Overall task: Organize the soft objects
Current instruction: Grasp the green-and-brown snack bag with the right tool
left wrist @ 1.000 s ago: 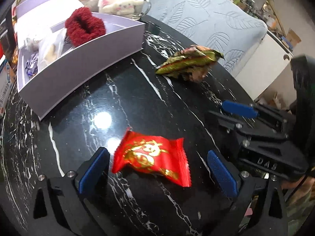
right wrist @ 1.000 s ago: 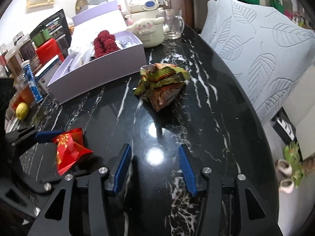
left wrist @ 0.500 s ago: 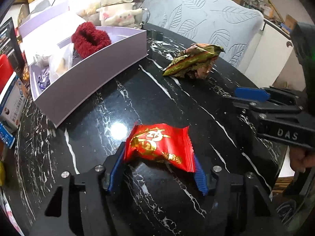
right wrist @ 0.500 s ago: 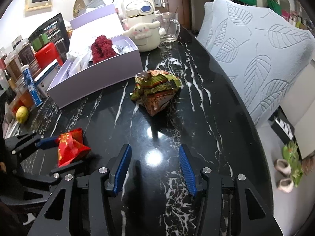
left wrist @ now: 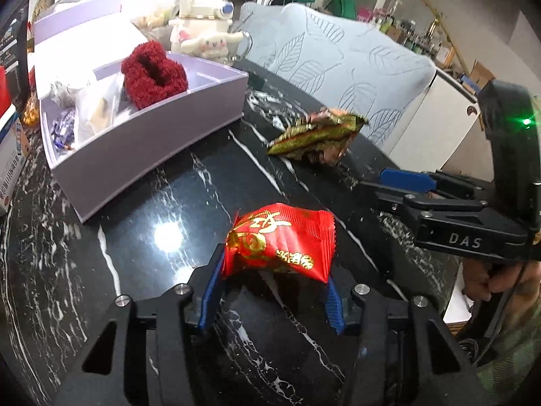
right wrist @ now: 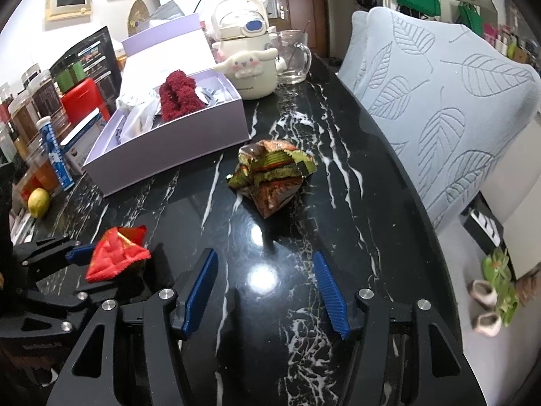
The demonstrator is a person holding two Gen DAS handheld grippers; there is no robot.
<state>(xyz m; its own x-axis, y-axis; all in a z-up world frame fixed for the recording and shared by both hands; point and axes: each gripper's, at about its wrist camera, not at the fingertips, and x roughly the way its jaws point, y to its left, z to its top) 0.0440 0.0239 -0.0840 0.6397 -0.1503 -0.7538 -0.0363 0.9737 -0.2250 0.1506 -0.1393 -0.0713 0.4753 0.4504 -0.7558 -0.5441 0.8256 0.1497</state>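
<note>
gripping the red packet point(left wrist: 282, 242), left gripper point(left wrist: 270, 291) seemingly clear of the table point(left wrist: 135, 237).

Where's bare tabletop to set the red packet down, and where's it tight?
Free: dark marble between the lavender box and green-brown packet, and ahead of the right gripper. Crowded: inside the box around the red scrunchie, and the cluttered far-left edge.

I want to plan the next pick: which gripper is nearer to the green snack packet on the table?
Right. The right gripper is open, facing the green snack packet across bare table. The left gripper is shut on the red packet, off to that side.
</note>
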